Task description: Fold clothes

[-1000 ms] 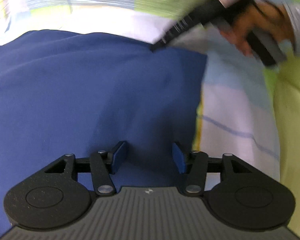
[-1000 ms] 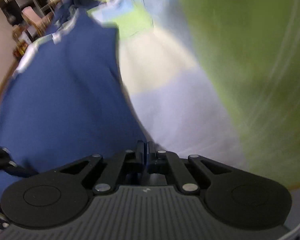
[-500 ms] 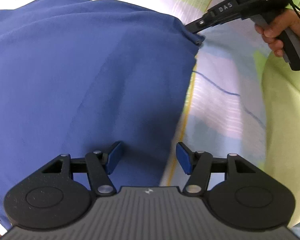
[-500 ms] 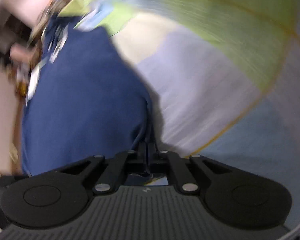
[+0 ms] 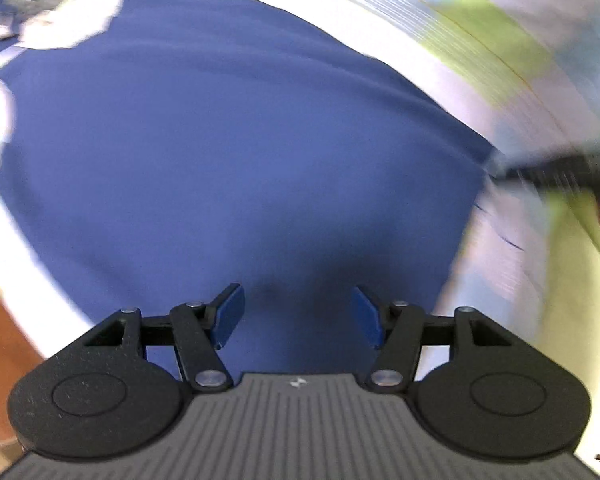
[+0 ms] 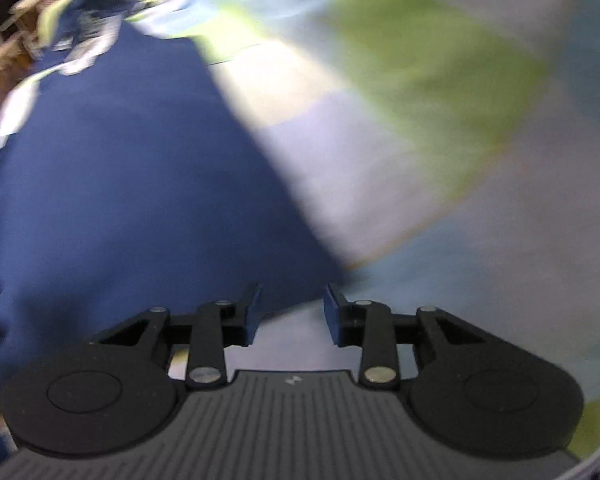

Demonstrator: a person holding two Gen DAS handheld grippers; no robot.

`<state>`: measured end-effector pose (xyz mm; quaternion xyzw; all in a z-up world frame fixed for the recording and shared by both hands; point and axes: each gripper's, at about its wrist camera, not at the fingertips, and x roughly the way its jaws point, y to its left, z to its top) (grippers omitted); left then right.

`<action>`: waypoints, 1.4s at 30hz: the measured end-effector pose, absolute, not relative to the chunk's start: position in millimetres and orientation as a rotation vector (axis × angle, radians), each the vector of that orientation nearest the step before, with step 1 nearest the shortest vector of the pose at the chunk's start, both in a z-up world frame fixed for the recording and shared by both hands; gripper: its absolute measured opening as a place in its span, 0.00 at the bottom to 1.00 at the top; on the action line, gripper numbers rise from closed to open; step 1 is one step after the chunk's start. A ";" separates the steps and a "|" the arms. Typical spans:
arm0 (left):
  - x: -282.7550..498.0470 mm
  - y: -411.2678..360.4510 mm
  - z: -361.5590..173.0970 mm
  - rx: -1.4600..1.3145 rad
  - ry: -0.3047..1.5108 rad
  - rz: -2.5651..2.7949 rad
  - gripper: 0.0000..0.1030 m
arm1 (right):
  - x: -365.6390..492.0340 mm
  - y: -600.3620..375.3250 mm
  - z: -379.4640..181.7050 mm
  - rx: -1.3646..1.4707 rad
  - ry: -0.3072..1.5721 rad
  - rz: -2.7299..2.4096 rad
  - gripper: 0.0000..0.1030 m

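A dark blue garment (image 5: 240, 160) lies spread flat on a patterned bedsheet; it also fills the left of the right wrist view (image 6: 132, 184). Its collar end with white trim lies at the far top left (image 5: 40, 20). My left gripper (image 5: 298, 314) is open and empty, just above the cloth near its near edge. My right gripper (image 6: 292, 312) is open and empty at the garment's near right corner (image 6: 324, 268). The right gripper shows blurred at the right edge of the left wrist view (image 5: 560, 168).
The bedsheet (image 6: 440, 140) has green, pale blue and white blocks and stretches away to the right of the garment. A brown floor or bed edge (image 5: 4, 328) shows at the lower left. Furniture clutter (image 6: 4, 24) stands far off at the top left.
My right gripper was shut on the garment's edge and has opened and let it go. My left gripper has swung back over the blue cloth. Both views are blurred by motion.
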<state>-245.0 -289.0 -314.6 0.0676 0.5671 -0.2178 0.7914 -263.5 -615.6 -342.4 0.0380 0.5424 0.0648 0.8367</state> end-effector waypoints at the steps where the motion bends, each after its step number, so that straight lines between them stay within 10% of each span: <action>1: -229.7 -267.4 -307.1 0.165 1.198 -0.433 0.61 | -261.2 -591.0 -340.1 0.067 1.137 0.173 0.30; 6: -117.0 -158.0 -298.7 0.158 1.094 -0.326 0.76 | -229.7 -444.6 -323.9 0.010 1.051 0.360 0.39; 20: 157.1 -23.3 -393.2 -0.101 1.127 -0.563 0.76 | -76.0 -146.1 -365.0 -0.160 0.913 0.086 0.54; 23: 172.8 -31.8 -401.5 -0.083 1.158 -0.671 0.63 | -69.5 -133.0 -371.4 -0.172 0.936 0.048 0.56; 27: 167.6 -59.0 -412.3 0.093 1.236 -0.857 0.17 | -68.3 -122.1 -377.6 -0.204 0.946 0.025 0.56; 31: 165.7 -62.8 -420.7 0.153 1.260 -0.876 0.03 | -70.2 -118.7 -377.9 -0.239 0.941 0.005 0.56; 33: 166.7 -65.8 -417.4 0.169 1.254 -0.880 0.00 | -71.6 -118.6 -383.1 -0.237 0.933 0.005 0.46; 35: 156.9 -74.3 -402.8 0.268 1.189 -0.909 0.00 | -71.6 -117.5 -384.5 -0.212 0.939 0.051 0.01; 42: 139.6 -53.8 -408.0 0.316 1.239 -0.855 0.03 | -85.4 -125.2 -385.9 -0.174 0.905 0.149 0.03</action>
